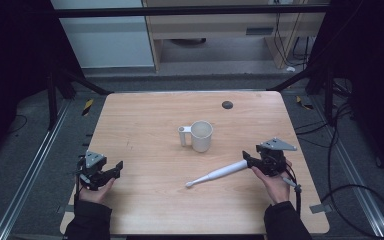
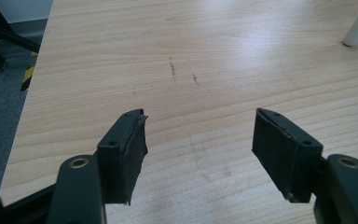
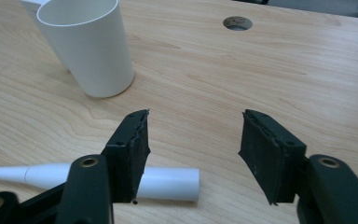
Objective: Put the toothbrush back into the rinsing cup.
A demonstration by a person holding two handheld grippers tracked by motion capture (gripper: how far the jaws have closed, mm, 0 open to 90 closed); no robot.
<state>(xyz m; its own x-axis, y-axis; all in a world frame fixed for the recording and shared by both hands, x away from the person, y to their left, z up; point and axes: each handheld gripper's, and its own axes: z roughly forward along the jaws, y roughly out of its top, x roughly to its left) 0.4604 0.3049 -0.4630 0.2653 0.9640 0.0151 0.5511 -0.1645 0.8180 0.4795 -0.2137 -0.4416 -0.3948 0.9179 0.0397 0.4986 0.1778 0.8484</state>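
Observation:
A white cup [image 1: 201, 135] [image 3: 91, 46] with a side holder stands upright near the table's middle. A long white tapered stick [image 1: 217, 174] [image 3: 168, 183] lies flat on the wood, its thin tip toward the front and its thick end toward the right. My right gripper [image 1: 247, 159] [image 3: 193, 140] stands open at that thick end. The end passes behind one jaw and reaches partway into the gap, and the pads do not press on it. My left gripper [image 1: 117, 169] [image 2: 200, 135] is open over bare wood at the front left, with nothing between its jaws.
The wooden table [image 1: 145, 115] has a round dark hole [image 1: 227, 104] [image 3: 237, 22] near its far edge, behind the cup. Metal rails, cables and dark frame legs surround the table on the floor.

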